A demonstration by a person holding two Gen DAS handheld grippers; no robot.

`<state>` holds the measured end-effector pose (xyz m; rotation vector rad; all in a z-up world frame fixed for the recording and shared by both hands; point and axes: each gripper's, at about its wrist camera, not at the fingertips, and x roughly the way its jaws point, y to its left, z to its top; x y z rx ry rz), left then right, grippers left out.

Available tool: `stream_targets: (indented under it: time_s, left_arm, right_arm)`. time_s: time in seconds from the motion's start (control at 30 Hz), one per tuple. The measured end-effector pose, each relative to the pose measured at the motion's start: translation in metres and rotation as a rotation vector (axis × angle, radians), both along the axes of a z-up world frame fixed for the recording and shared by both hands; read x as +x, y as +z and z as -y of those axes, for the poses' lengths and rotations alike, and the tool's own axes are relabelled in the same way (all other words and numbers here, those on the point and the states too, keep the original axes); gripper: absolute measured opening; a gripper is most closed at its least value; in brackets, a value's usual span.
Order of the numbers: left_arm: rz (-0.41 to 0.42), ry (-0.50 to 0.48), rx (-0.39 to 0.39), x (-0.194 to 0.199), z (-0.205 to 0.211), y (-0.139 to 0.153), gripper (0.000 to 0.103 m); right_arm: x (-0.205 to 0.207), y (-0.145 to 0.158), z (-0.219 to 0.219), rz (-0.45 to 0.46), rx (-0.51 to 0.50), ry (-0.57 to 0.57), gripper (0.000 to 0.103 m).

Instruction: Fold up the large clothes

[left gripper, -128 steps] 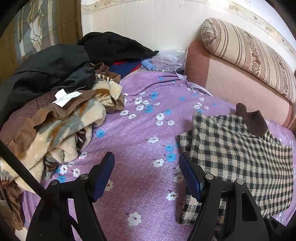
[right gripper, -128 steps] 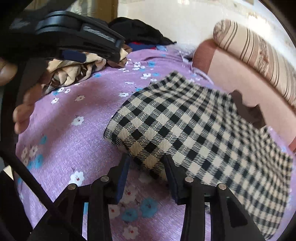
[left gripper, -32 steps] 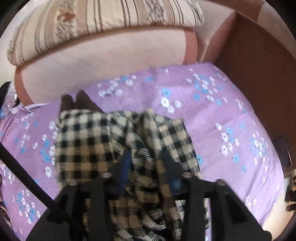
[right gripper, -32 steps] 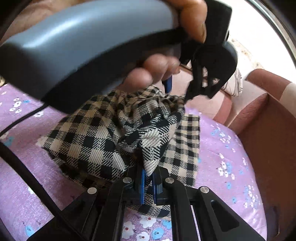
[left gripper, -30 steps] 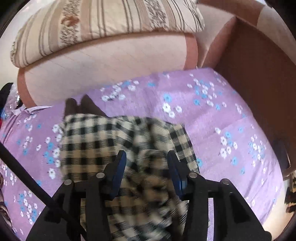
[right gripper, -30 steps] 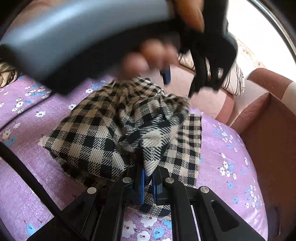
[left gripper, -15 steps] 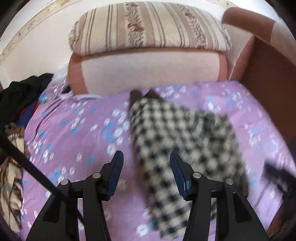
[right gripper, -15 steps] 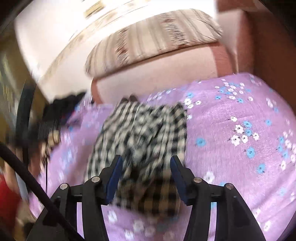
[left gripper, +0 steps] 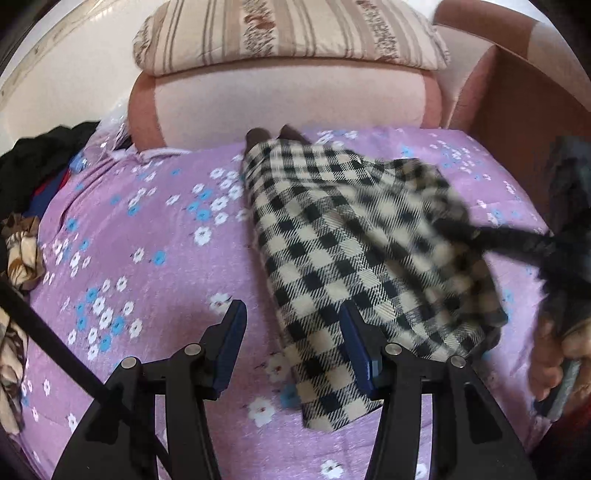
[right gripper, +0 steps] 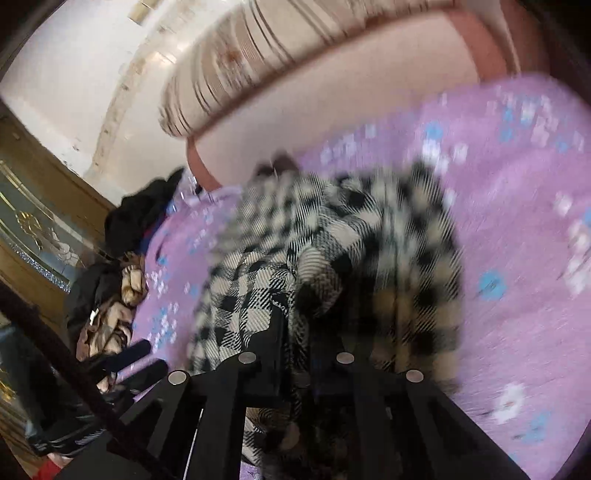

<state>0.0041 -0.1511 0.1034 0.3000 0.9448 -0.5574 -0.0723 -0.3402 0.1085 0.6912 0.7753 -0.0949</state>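
A black-and-cream checked garment [left gripper: 332, 236] lies folded lengthwise on the purple flowered bed cover [left gripper: 147, 229], its dark brown collar [left gripper: 273, 133] toward the headboard. My left gripper [left gripper: 291, 328] is open and empty, hovering over the garment's near left edge. In the left wrist view the right gripper [left gripper: 454, 227] reaches in blurred from the right onto the garment's right side. In the right wrist view my right gripper [right gripper: 295, 332] is shut on a bunched fold of the checked garment [right gripper: 332, 236]; the view is motion-blurred.
A pink padded headboard [left gripper: 288, 99] with a striped bolster [left gripper: 288, 33] stands at the back. A pile of dark clothes [left gripper: 40, 162] and a brown patterned blanket [left gripper: 20, 251] lie at the left. A brown wooden side panel [left gripper: 532, 103] bounds the right.
The left gripper let go of the garment and opened, then pulled back. The right gripper opened half a second ago and is now shut on the garment's right side again.
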Motion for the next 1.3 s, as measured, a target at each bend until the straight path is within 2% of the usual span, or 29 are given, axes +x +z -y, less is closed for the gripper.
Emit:
stream_targets:
  time_s: [0.07,0.13,0.2,0.27,0.33,0.43,0.5,0.57,0.7,0.8,0.83,0.9,0.97,1.03,1.1,1.17,1.23,1.3]
  left_arm:
    - [-0.002,-0.018,-0.008,-0.001,0.011,-0.002,0.051]
    - [-0.029,-0.027,-0.011,-0.001,0.022,-0.011,0.051]
    - [-0.065,-0.031,-0.002,0.000,0.031,-0.025,0.051]
    - [-0.099,-0.022,0.045,0.000,0.039,-0.045,0.051]
    - [-0.115,-0.019,0.077,-0.002,0.043,-0.059,0.052]
    - [-0.090,-0.027,0.090,-0.007,0.042,-0.060,0.052]
    - [-0.094,-0.026,0.088,-0.009,0.037,-0.055,0.052]
    - [-0.092,-0.022,0.059,-0.011,0.030,-0.044,0.052]
    - [-0.077,-0.005,-0.005,-0.016,0.010,-0.028,0.052]
    - [-0.078,0.018,-0.022,-0.015,0.003,-0.026,0.053]
    - [-0.082,0.023,-0.016,-0.014,0.003,-0.028,0.053]
    - [-0.077,0.018,0.007,-0.012,0.005,-0.033,0.053]
    - [-0.070,0.014,0.072,-0.014,0.010,-0.039,0.053]
    - [-0.099,0.033,0.114,-0.016,0.007,-0.046,0.052]
    - [-0.137,0.054,0.103,-0.014,0.002,-0.053,0.052]
    - [-0.166,0.082,0.091,-0.012,-0.003,-0.059,0.052]
    - [-0.174,0.092,0.083,-0.012,-0.006,-0.062,0.052]
    - [-0.159,0.078,0.089,-0.016,-0.008,-0.061,0.052]
  right_arm:
    - [-0.012,0.019,0.008,0.034,-0.030,-0.032,0.011]
    - [-0.019,0.023,0.014,0.016,-0.082,-0.064,0.011]
    - [-0.022,0.007,0.023,-0.050,-0.082,-0.103,0.011]
    - [-0.020,-0.019,0.030,-0.139,-0.051,-0.114,0.012]
    - [-0.021,-0.036,0.033,-0.197,-0.041,-0.127,0.018]
    - [-0.033,-0.026,0.041,-0.154,-0.003,-0.147,0.031]
    - [-0.044,-0.012,0.044,-0.112,-0.004,-0.156,0.047]
    - [-0.053,-0.002,0.041,-0.077,-0.010,-0.134,0.057]
    - [-0.063,-0.005,0.017,-0.073,0.013,-0.011,0.060]
    - [-0.064,-0.018,-0.013,-0.103,-0.033,0.077,0.060]
    - [-0.061,-0.024,-0.024,-0.120,-0.040,0.109,0.058]
    - [-0.057,-0.034,-0.038,-0.173,-0.031,0.159,0.006]
    - [-0.061,-0.030,-0.041,-0.187,-0.052,0.160,0.005]
    - [-0.068,-0.023,-0.037,-0.180,-0.042,0.149,0.005]
    - [-0.073,-0.022,-0.033,-0.188,-0.037,0.137,0.005]
    - [-0.071,-0.035,-0.034,-0.239,-0.043,0.138,0.005]
    - [-0.066,-0.049,-0.040,-0.310,-0.068,0.153,0.006]
    - [-0.065,-0.051,-0.039,-0.322,-0.051,0.156,0.006]
